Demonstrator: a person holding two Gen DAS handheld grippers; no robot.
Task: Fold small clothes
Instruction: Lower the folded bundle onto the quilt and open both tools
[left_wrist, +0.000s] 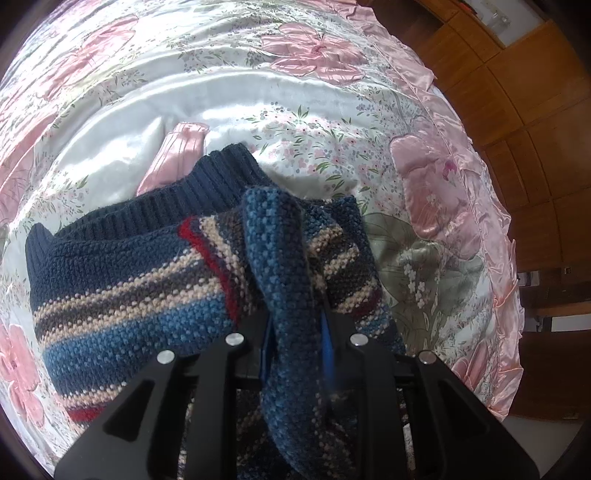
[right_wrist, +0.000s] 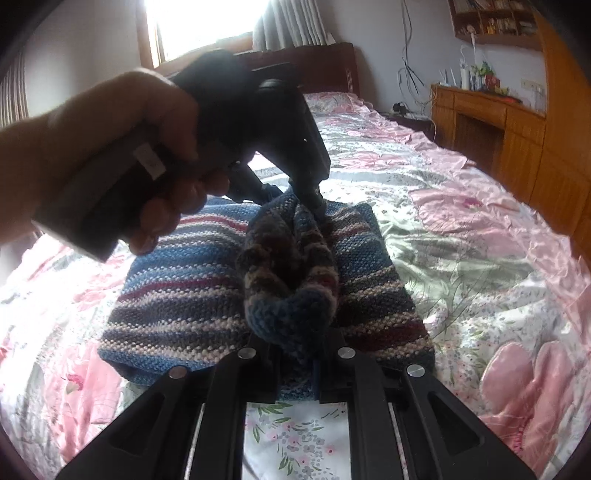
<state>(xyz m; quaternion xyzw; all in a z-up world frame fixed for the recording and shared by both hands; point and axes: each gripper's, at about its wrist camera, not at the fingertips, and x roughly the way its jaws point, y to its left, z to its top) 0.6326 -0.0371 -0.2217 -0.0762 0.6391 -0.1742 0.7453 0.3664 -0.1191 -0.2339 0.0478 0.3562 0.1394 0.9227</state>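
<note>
Both tongs, left (left_wrist: 297, 332) and right (right_wrist: 295, 354), clench a raised fold of the striped sweater (right_wrist: 177, 295) on the bed (right_wrist: 461, 258); a hand (right_wrist: 122, 147) angles the left tool downward

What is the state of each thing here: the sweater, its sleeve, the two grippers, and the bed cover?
Striped sweater: lying flat on the bed, partly folded.
Sleeve: bunched up over the body, pinched at both ends.
Left gripper: shut on the sleeve.
Right gripper: shut on the sleeve.
Floral bed cover: spread out, wrinkled.
</note>
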